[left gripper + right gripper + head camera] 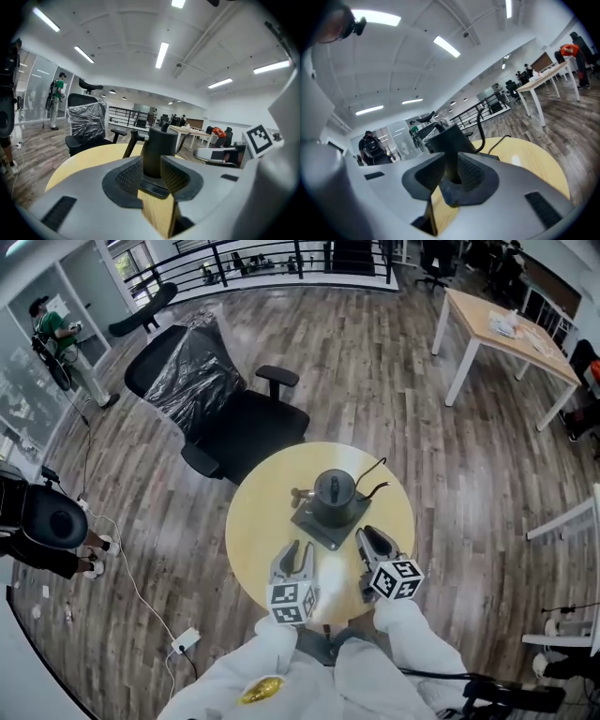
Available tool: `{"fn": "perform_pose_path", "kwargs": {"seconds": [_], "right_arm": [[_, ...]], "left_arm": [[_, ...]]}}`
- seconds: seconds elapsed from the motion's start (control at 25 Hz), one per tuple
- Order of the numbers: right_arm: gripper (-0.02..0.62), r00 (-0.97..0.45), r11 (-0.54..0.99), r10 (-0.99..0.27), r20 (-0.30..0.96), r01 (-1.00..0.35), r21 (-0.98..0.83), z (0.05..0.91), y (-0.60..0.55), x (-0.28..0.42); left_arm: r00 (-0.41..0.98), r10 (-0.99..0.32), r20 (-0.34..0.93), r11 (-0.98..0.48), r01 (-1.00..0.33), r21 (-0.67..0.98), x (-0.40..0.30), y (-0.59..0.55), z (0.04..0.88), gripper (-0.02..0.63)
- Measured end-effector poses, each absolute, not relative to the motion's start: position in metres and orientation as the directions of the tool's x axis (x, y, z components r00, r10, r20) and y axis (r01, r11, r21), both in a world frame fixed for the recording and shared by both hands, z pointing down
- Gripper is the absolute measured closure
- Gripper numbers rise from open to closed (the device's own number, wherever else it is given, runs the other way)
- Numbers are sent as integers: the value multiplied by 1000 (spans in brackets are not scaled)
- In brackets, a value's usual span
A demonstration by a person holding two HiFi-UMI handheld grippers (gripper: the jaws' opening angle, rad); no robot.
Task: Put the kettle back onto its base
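Kettle (pixel 334 491) stands upright on base (pixel 314 527), spout pointing right, handle left.

I see the dark grey kettle (pixel 334 499) standing upright on its flat, square, dark base (pixel 316 528), near the middle of the round wooden table (pixel 255 521). Its thin curved spout (pixel 373 489) points right in the head view, and its handle (pixel 300 492) points left.
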State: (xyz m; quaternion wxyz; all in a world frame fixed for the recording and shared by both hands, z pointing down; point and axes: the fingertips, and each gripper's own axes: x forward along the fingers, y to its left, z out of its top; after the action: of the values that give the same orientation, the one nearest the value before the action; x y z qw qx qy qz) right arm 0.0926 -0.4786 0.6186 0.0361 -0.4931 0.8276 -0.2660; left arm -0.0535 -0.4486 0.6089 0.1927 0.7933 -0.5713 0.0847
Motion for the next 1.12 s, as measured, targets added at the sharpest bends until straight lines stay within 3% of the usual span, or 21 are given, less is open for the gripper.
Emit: {"fn": "perform_pose_path", "kwargs": {"seconds": [0.12, 0.2, 0.24, 0.68, 1.12], "right_arm": [[570, -568, 479, -797, 207, -802, -357, 598, -447, 76], [583, -590, 526, -779, 212, -799, -292, 590, -427, 68], [583, -594, 537, -775, 217, -799, -270, 589, -420, 66], [583, -600, 546, -763, 240, -797, -258, 591, -396, 60], [583, -523, 458, -818, 239, -844, -280, 583, -356, 80]], "left_arm": [[408, -845, 345, -340, -909, 242, -44, -424, 594, 509], [437, -830, 345, -372, -896, 242, -39, -409, 589, 597], [445, -826, 345, -381, -893, 239, -37, -403, 588, 606], [476, -826, 304, -417, -877, 240, -19, -368, 571, 605], [504, -808, 306, -438, -860, 262, -26, -317, 562, 606]]}}
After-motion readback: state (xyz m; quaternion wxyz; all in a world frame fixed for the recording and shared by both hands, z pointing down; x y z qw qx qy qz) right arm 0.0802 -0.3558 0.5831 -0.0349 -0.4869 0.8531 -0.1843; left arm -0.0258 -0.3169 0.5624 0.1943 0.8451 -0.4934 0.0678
